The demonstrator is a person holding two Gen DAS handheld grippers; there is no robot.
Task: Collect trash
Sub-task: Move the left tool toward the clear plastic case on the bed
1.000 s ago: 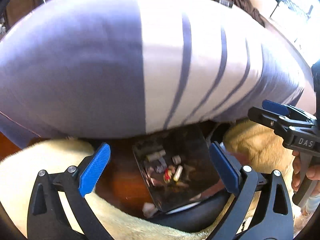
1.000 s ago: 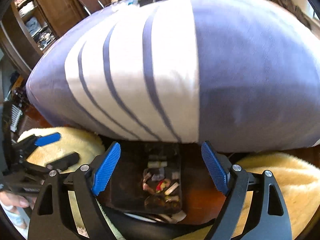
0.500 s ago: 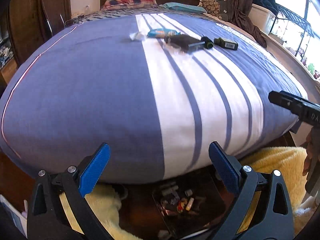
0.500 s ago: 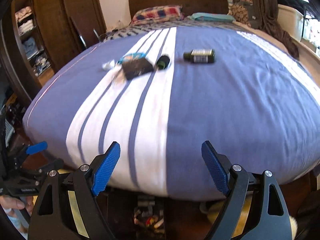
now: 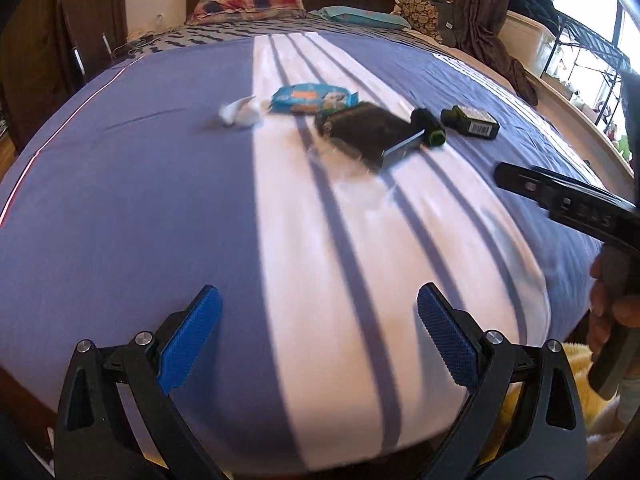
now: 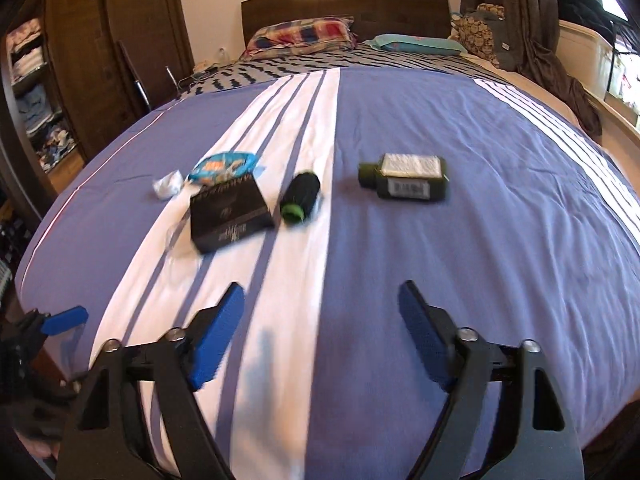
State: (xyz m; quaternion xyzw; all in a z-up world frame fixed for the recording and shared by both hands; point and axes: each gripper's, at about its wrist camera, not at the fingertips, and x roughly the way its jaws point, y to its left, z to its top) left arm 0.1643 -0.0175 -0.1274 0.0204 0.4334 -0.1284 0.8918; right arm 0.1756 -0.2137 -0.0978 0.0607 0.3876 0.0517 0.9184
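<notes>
Now, approach step | both hand-held grippers, left (image 5: pixel 318 338) and right (image 6: pixel 320 330), spread and holding nothing above blue-and-white striped bed (image 6: pixel 500 240) | next: reach crumpled white tissue (image 6: pixel 168 189).

Strewn across a blue-and-white striped bedspread (image 6: pixel 400 240): crumpled white tissue (image 6: pixel 168 189) at 10 o'clock, blue snack wrapper (image 6: pixel 224 165) just right of it, flat black box (image 6: pixel 230 216) touching the wrapper, black tube with green cap (image 6: pixel 300 198) lying beside it, dark green bottle (image 6: pixel 404 181) on its side toward 1 o'clock.
</notes>
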